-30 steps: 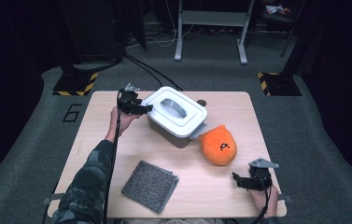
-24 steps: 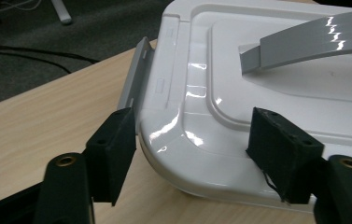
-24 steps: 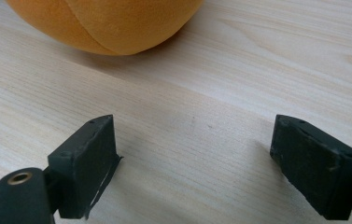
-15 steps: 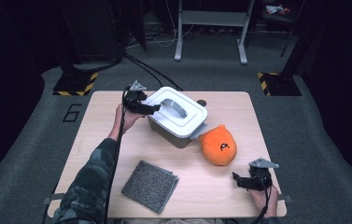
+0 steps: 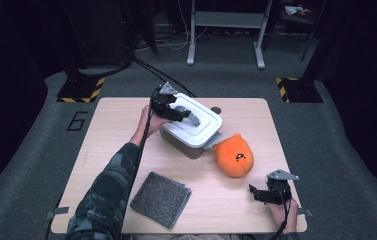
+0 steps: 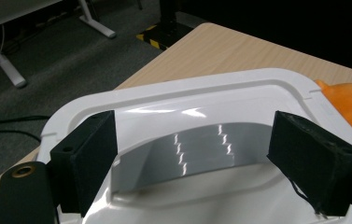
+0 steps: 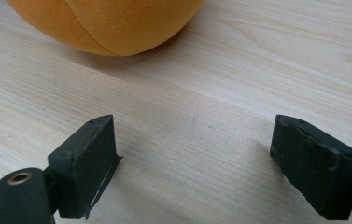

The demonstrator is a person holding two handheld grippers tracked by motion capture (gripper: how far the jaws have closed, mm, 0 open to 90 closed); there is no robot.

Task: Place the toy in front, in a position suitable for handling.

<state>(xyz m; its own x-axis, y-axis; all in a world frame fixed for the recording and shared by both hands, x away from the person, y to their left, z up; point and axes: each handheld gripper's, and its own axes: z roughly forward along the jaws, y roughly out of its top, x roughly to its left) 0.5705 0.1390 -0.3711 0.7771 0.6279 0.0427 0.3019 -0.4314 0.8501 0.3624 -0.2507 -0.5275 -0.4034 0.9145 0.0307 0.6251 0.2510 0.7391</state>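
your left gripper (image 5: 188, 118) hangs over the white lidded box (image 5: 191, 131), which sits a little toward 11 o'clock of the table's (image 5: 116, 125) middle, with the orange plush toy (image 5: 234, 156) touching it at its 4 o'clock corner. its jaws have just been opening and now stand wide apart, and in the left gripper view the arched handle (image 6: 183, 144) on the lid lies between them with neither pad pressing on it. judge the box as hard, glossy plastic: stiff, likely light, and slick under the pads. take it by that handle, square across the arch, and lift level so the lid doesn't tip or slide. your right gripper (image 5: 263, 195) rests at the table's 5 o'clock corner, jaws spread over bare wood.
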